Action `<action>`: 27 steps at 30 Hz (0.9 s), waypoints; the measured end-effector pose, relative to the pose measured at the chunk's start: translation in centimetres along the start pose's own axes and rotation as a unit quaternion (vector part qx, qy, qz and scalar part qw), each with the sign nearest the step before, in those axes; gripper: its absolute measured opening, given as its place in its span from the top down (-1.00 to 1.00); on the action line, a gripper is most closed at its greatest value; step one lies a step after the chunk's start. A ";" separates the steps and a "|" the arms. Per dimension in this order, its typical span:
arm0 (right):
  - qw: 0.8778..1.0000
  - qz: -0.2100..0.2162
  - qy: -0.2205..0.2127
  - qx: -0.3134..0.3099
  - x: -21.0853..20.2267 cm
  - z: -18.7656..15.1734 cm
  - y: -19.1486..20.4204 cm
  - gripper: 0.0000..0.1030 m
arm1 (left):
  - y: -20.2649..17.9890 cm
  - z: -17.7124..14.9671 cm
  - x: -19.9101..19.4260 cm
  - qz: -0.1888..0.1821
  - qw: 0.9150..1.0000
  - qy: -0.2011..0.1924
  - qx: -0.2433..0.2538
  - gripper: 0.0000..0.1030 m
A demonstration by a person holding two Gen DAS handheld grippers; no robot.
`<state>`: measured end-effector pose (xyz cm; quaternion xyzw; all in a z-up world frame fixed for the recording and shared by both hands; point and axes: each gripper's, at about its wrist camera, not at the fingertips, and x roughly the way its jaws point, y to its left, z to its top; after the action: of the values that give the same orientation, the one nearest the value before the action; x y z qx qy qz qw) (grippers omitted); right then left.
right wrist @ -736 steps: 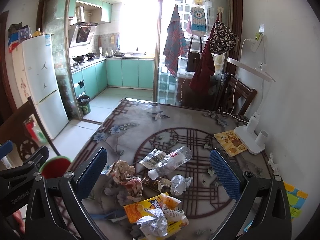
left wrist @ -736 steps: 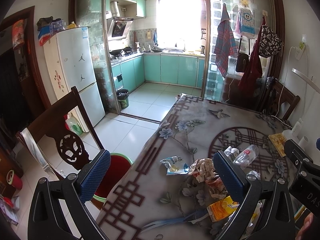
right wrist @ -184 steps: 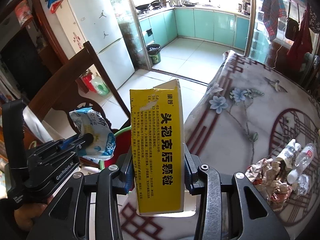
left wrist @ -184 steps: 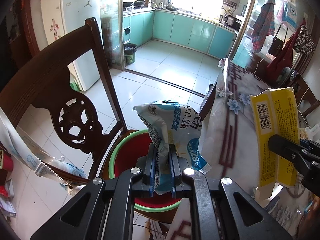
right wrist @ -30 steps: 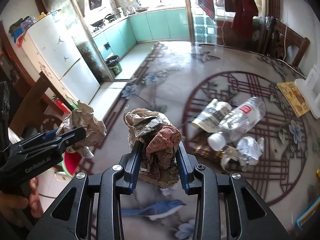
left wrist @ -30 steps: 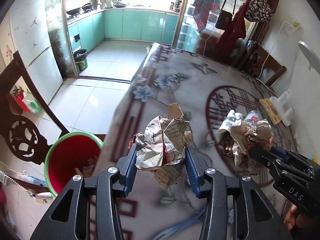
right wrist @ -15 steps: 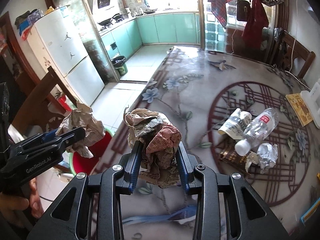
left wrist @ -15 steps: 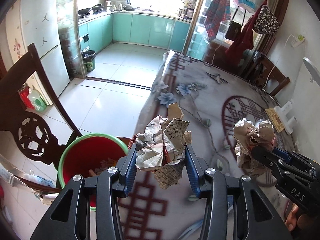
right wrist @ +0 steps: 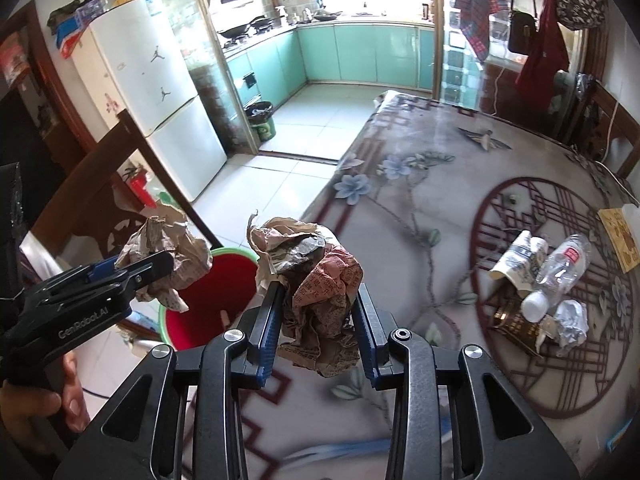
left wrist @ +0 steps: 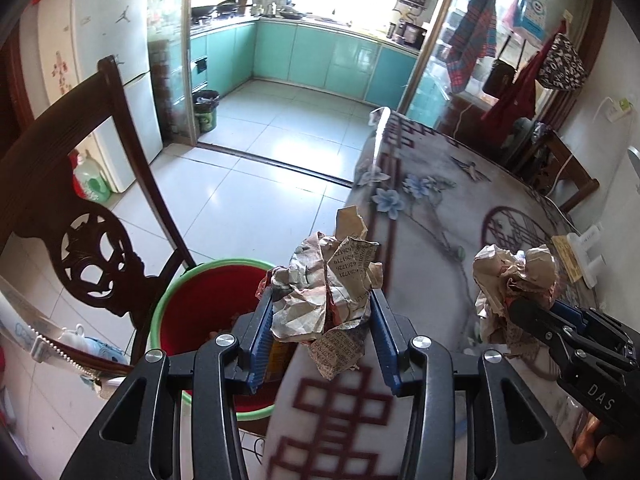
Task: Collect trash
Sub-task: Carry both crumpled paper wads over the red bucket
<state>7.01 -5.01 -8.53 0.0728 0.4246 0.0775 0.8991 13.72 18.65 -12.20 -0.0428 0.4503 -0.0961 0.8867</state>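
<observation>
My left gripper (left wrist: 322, 316) is shut on a crumpled newspaper ball (left wrist: 328, 292) and holds it over the table's left edge, just right of the red bin with a green rim (left wrist: 192, 304) on the floor. My right gripper (right wrist: 318, 320) is shut on a brown crumpled paper ball (right wrist: 316, 292) above the table, right of the bin (right wrist: 208, 300). Each gripper shows in the other's view: the left (right wrist: 156, 264), the right (left wrist: 516, 304). A plastic bottle (right wrist: 560, 268), a paper cup (right wrist: 516, 256) and a foil wad (right wrist: 572, 320) lie on the table.
A dark wooden chair (left wrist: 80, 216) stands just left of the bin. The table with its flowered cloth (right wrist: 420, 208) fills the right side. A white fridge (right wrist: 156, 92) and a small dark bin (right wrist: 262, 120) stand by the kitchen doorway. A lamp base (left wrist: 588, 244) sits at the table's far right.
Both grippers have moved left toward the table's edge with their paper balls. The red bin now lies closer below the left gripper.
</observation>
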 end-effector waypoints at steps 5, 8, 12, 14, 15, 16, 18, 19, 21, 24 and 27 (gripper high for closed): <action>1.000 0.006 0.006 -0.012 0.9 0.4 1.6 0.36 | 2.2 -0.1 0.2 0.018 1.000 -0.002 -0.010 0.17; 1.000 0.011 0.008 -0.021 1.3 0.7 2.4 0.36 | 3.6 -0.1 0.3 0.025 0.999 0.000 -0.023 0.17; 0.999 0.018 0.014 -0.030 2.1 1.0 3.5 0.36 | 5.3 -0.1 0.4 0.035 0.999 0.001 -0.034 0.17; 0.999 0.022 0.018 -0.034 2.6 1.1 4.0 0.36 | 6.1 -0.1 0.6 0.040 0.998 0.003 -0.039 0.17; 0.999 0.023 0.019 -0.037 2.8 1.1 4.3 0.36 | 6.5 -0.1 0.7 0.041 0.998 0.004 -0.041 0.17; 0.999 0.024 0.021 -0.038 3.0 1.2 4.6 0.36 | 6.7 -0.1 0.8 0.044 0.998 0.004 -0.042 0.17; 0.998 0.028 0.026 -0.043 3.5 1.4 5.2 0.35 | 7.3 -0.1 1.0 0.049 0.998 0.006 -0.046 0.17; 0.998 0.029 0.027 -0.045 3.6 1.4 5.5 0.35 | 7.6 -0.1 1.0 0.051 0.998 0.006 -0.047 0.17; 0.998 0.032 0.029 -0.049 3.9 1.6 6.0 0.35 | 8.0 0.0 1.1 0.058 0.997 0.005 -0.049 0.17; 0.997 0.036 0.032 -0.055 4.4 1.8 6.7 0.35 | 8.5 0.1 1.3 0.070 0.996 0.004 -0.050 0.16; 0.997 0.041 0.036 -0.060 4.9 1.9 7.1 0.35 | 9.1 0.2 1.5 0.079 0.996 0.004 -0.052 0.16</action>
<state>11.05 2.83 -9.62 0.0334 0.4484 0.1419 0.8818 15.93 27.26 -14.79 -0.0525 0.4605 -0.0027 0.8861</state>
